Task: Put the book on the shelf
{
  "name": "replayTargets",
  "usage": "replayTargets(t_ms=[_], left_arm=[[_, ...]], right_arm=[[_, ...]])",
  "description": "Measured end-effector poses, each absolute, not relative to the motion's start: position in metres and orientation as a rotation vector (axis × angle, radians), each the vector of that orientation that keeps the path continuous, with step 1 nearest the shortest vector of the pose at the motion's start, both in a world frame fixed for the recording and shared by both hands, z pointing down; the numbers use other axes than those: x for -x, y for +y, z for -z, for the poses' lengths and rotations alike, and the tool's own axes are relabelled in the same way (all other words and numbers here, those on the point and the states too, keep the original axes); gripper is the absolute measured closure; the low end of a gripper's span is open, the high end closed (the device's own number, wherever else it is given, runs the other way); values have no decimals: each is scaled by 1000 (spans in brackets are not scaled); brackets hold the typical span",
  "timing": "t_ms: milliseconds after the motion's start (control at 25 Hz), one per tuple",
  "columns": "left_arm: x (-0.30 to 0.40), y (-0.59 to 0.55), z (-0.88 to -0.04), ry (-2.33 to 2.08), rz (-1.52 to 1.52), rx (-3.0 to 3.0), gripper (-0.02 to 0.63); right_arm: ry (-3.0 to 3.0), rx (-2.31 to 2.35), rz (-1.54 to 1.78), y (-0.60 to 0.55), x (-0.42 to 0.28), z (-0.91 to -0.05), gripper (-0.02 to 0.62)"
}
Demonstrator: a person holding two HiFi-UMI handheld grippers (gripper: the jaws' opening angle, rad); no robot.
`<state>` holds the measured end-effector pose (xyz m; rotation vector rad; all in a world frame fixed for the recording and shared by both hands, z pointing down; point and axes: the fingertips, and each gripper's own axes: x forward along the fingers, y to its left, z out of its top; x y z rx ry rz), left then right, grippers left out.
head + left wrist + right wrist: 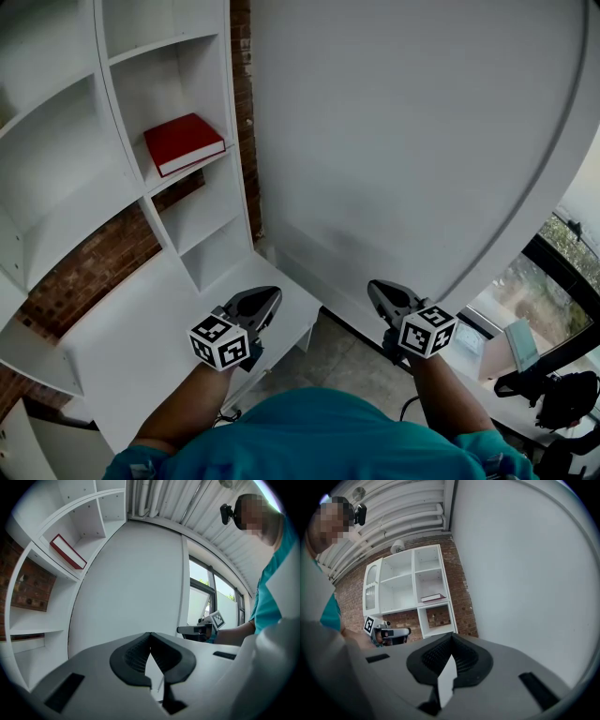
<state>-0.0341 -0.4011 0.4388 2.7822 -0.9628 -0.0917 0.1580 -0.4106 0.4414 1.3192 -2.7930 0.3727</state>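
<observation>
The head view alone shows both tools at once: the left gripper [270,296] and right gripper [380,291] are held low and well apart above the floor [347,361], far from the white shelf unit [192,172]. The red book [183,142] lies flat in one compartment, near the board's front edge, with open room above it. Each gripper view shows its own jaws pressed together on nothing. The right gripper view adds the brick wall [461,602] beside the unit, and the left gripper view adds a window [206,597].
</observation>
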Motion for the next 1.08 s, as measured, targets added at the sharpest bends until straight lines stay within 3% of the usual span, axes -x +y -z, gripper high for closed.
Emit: replayTargets(t_ms=[1080], left_arm=[[35, -392, -440, -959, 74, -2782, 591]], right_arm=[[-2778, -1290, -333, -404, -154, -442, 575]])
